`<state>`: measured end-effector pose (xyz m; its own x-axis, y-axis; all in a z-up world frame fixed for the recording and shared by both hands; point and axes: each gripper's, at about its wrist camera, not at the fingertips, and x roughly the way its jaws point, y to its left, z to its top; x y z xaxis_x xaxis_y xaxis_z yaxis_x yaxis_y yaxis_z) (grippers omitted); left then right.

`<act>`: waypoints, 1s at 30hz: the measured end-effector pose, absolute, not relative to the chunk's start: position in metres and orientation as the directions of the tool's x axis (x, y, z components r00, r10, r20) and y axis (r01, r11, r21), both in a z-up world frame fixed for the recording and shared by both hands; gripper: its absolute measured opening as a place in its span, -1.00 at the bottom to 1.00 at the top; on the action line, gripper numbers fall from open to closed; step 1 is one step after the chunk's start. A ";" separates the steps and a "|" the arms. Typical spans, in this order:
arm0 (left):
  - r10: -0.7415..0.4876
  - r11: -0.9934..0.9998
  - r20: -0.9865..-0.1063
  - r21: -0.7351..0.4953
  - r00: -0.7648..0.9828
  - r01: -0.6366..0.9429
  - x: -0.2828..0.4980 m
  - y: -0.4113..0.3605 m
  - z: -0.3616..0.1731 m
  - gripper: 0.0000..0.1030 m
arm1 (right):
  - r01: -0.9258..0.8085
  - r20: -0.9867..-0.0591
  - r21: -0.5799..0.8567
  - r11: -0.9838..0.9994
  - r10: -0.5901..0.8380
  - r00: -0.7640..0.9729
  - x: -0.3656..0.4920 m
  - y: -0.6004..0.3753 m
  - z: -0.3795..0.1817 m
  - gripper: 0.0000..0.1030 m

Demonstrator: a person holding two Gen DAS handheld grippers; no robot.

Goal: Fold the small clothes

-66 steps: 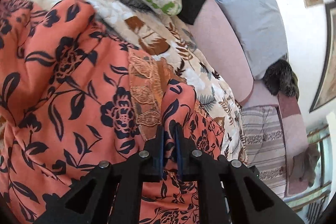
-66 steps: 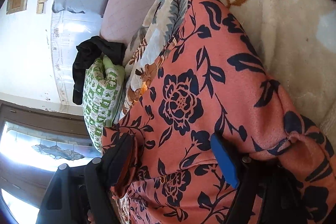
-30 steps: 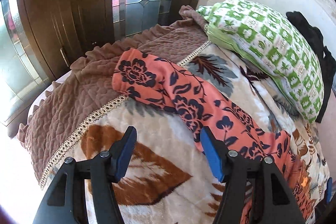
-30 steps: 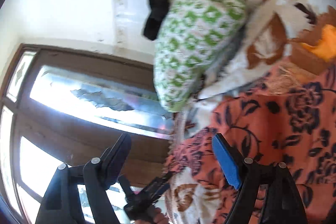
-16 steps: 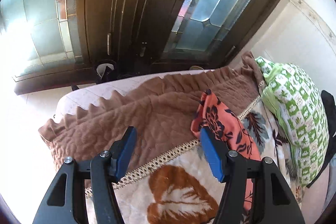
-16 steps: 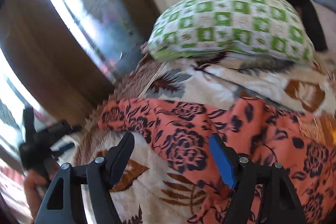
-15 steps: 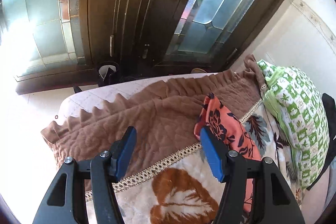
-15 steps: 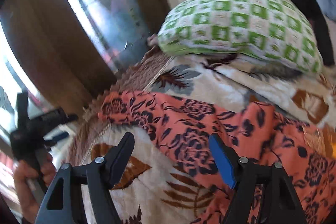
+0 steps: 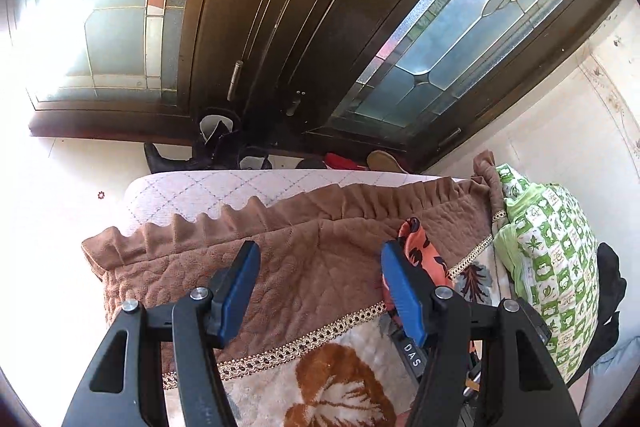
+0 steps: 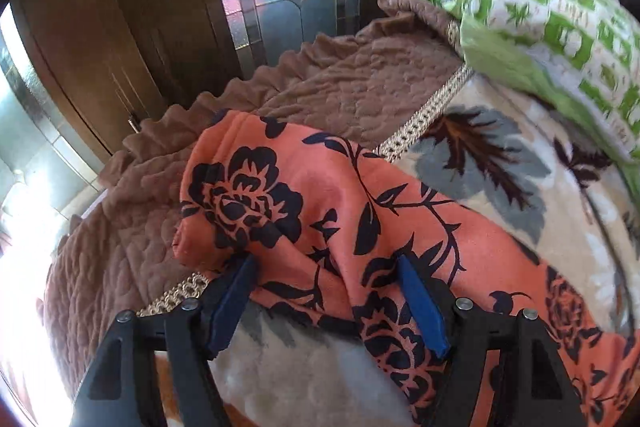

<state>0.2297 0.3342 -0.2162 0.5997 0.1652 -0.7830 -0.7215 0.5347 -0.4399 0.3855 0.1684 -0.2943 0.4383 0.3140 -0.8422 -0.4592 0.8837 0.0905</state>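
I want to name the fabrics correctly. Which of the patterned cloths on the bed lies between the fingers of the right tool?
The orange cloth with dark blue flowers, a long strip between the right tool's open fingers. The green checked pillow lies farther back.

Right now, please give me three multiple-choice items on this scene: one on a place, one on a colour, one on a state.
1. Where does the end of the floral garment lie?
A. on the brown quilted cover
B. on the floor
C. on top of the pillow

2. What colour is the pillow's pattern?
A. blue and yellow
B. green and white
C. plain red

3. How do the jaws of the left gripper stand?
A. shut on the garment
B. shut on the pillow
C. open, with nothing between them

Answers:
1 A: its rolled end rests on the brown quilting, past the gold braid trim.
2 B: green squares on white show in both views.
3 C: the blue pads stand apart over the cover.
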 end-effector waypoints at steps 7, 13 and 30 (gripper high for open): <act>0.153 0.570 -0.787 -0.424 0.598 -0.704 0.238 0.316 -0.216 0.24 | -0.337 -0.730 0.288 0.896 0.433 0.528 0.381 0.099 -0.239 -0.89; 0.133 0.707 -0.784 -0.354 0.606 -0.613 0.258 0.263 -0.209 0.24 | -0.223 -0.537 0.463 0.858 0.472 0.700 0.333 -0.036 -0.158 -0.93; -0.006 0.944 -0.799 -0.202 0.601 -0.259 0.280 0.087 -0.212 0.29 | 0.163 -0.476 0.754 0.636 0.359 0.803 0.144 -0.319 -0.195 0.52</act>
<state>0.2805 0.0871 -0.2118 0.6014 -0.0057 -0.7989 -0.2592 0.9445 -0.2019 0.1445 -0.3189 -0.1951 0.8026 0.3590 -0.4764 0.1628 0.6365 0.7539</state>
